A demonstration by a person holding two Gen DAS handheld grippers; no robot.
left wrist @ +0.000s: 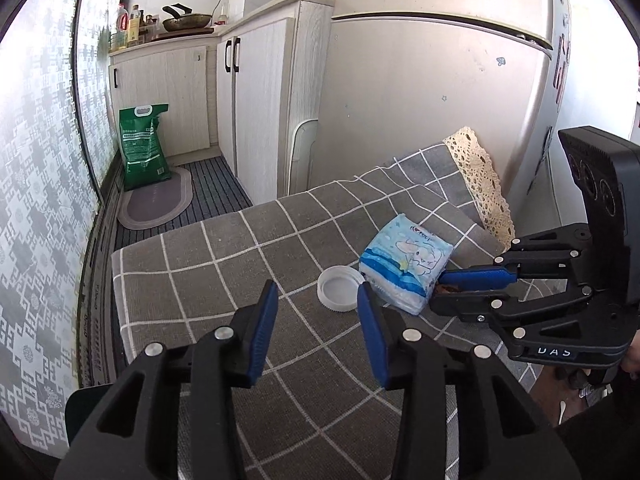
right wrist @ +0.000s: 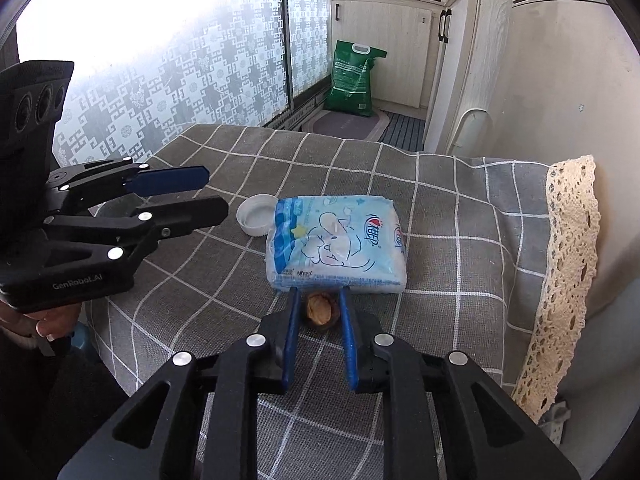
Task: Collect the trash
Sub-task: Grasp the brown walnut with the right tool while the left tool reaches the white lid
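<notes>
A table (right wrist: pixel 460 208) under a grey checked cloth filled both views, and everything on it could be placed from the blue tissue pack (right wrist: pixel 336 244) lying near its middle. A white plastic lid (right wrist: pixel 256 220) lay touching the pack's far left corner, mouth up, and a walnut shell (right wrist: pixel 319 309), the piece of trash in hand, sat just in front of the pack's near edge. The right gripper (right wrist: pixel 319 312) reached down over that shell with a blue finger on either side; whether the pads already pressed it could not be told. To take it cleanly the fingers would probably need to close low on the shell and lift straight back, since the pack lay right behind their tips and could be nudged or pinched along. The left gripper (left wrist: pixel 318 320) hung released and empty just short of the lid, likely its own next pick. A cream lace trim (right wrist: pixel 568 264) edged the cloth to the pack's right.
</notes>
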